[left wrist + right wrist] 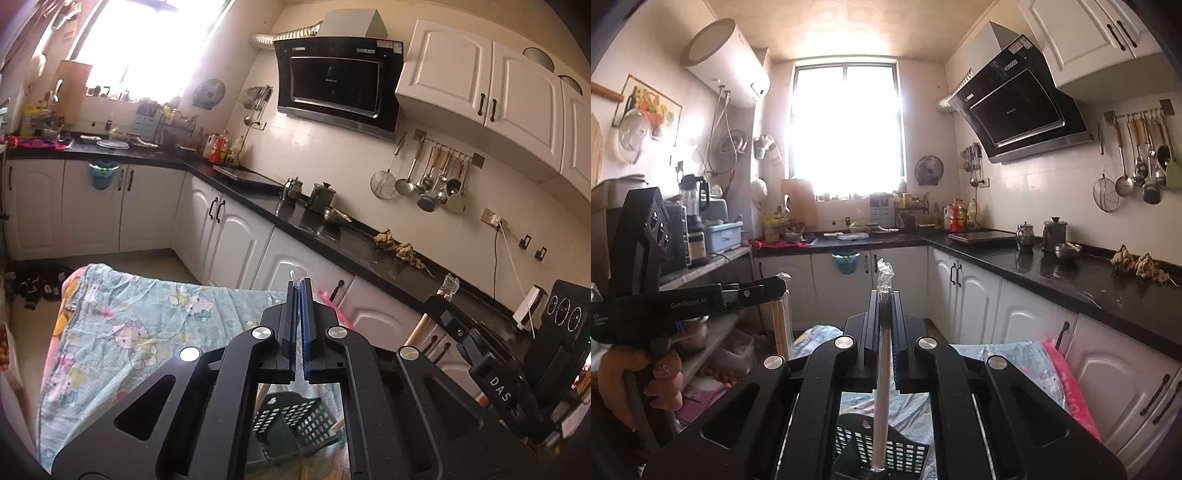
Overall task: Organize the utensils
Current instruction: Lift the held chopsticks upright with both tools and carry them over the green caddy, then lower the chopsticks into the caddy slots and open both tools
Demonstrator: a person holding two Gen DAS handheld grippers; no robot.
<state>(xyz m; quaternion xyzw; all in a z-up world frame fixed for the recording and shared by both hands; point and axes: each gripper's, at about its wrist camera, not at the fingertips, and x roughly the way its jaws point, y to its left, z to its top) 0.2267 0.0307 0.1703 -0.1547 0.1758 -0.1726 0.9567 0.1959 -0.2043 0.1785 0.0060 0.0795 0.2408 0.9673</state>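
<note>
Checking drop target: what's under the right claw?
Below the right claw, a black perforated basket sits on the patterned cloth. The claw's plastic-wrapped utensil points down into it. The basket's contents are hidden by the claw body.

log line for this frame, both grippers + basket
left gripper: shut on wrapped chopsticks | right gripper: shut on wrapped straw | basket: below both, on cloth

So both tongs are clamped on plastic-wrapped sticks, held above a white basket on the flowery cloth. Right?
Nearly. The basket is black, not white; the right wrist view shows it below the right tongs. The rest stands: the left tongs also grip a wrapped bundle over the patterned cloth.
</note>
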